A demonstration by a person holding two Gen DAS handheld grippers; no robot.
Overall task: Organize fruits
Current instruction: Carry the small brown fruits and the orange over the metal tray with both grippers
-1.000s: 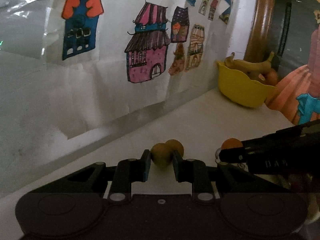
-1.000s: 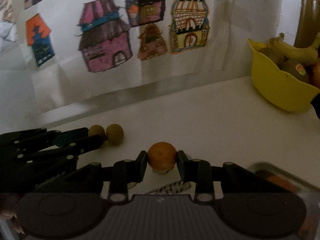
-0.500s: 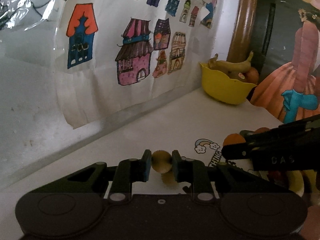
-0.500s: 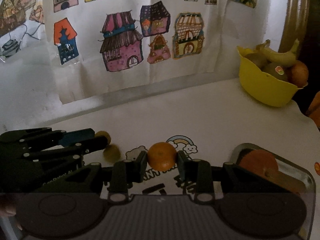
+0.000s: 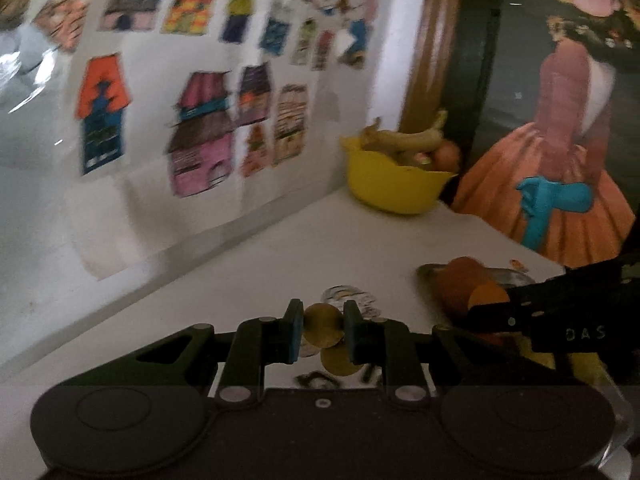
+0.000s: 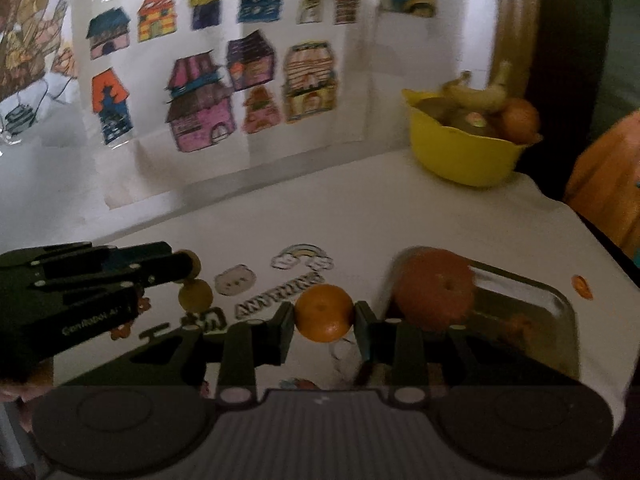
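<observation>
While both tongs grip fruit, lifted since earlier, metal tray [image 6: 560,300] now nearer.

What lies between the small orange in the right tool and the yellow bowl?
Nothing visible: bare tabletop runs from the small orange in the right tool to the yellow bowl; the metal tray sits off to the right.

Shiny metal tray [image 6: 560,300]; glossy yellow plastic bowl [image 6: 460,156]; matt black tools
</observation>
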